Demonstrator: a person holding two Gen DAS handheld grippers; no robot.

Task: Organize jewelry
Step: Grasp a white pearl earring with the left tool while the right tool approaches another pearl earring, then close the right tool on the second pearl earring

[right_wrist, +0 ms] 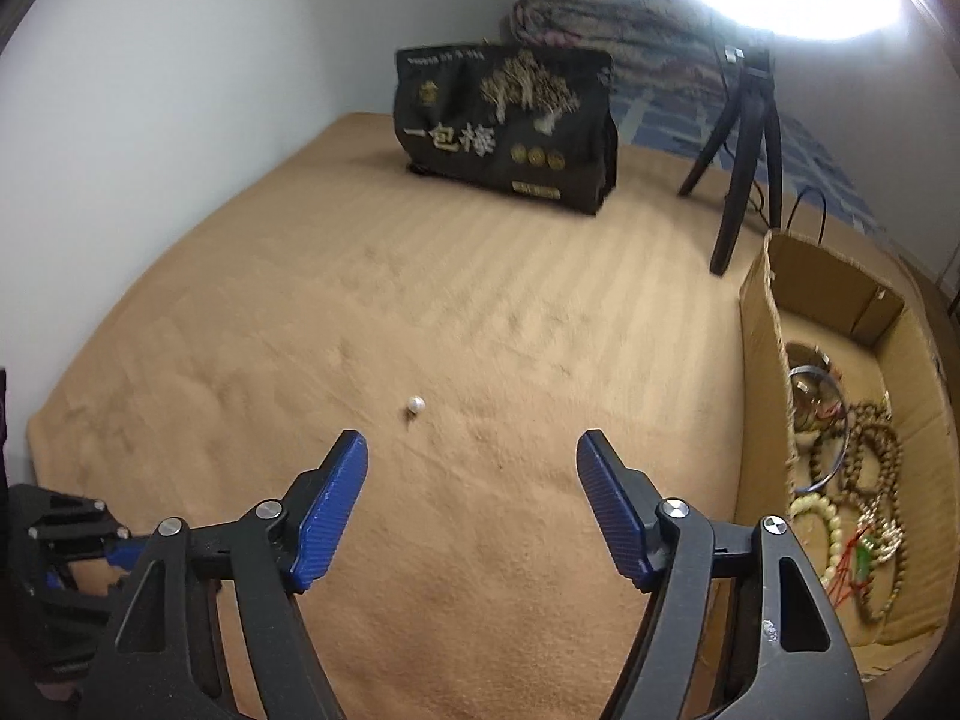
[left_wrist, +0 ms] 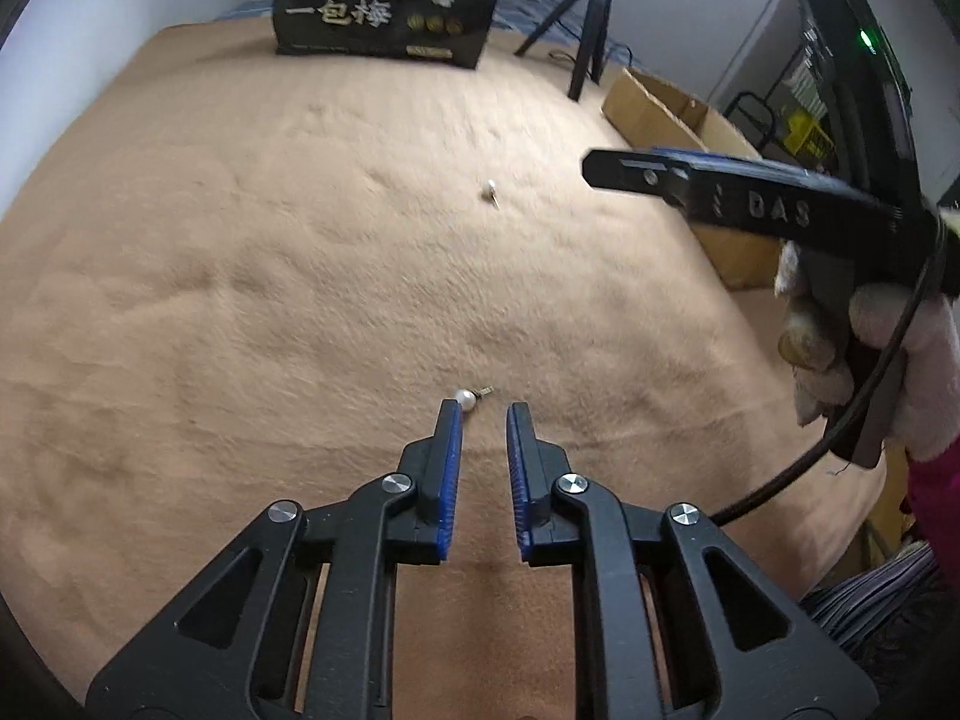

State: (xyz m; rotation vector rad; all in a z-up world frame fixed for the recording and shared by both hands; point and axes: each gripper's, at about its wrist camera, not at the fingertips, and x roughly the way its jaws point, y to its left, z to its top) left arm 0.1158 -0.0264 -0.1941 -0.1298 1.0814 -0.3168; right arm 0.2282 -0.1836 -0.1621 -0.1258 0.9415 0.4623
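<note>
Two pearl stud earrings lie on the tan blanket [left_wrist: 240, 270]. One pearl earring [left_wrist: 465, 399] lies just past my left gripper's [left_wrist: 483, 409] fingertips, touching the left tip; the jaws are open with a narrow gap and hold nothing. The second pearl earring [left_wrist: 490, 188] lies farther out, and shows in the right wrist view [right_wrist: 415, 404] ahead of my right gripper [right_wrist: 473, 441], which is wide open and empty. A cardboard box [right_wrist: 757, 324] at the right holds several bead bracelets [right_wrist: 864, 450] and bangles. My right gripper also shows in the left wrist view [left_wrist: 606, 168], above the blanket.
A black snack bag [right_wrist: 504, 126] stands at the back of the blanket. A small black tripod [right_wrist: 744, 138] stands beside the box. A white wall [right_wrist: 150, 120] runs along the left. A folded patterned quilt [right_wrist: 600, 18] lies behind the bag.
</note>
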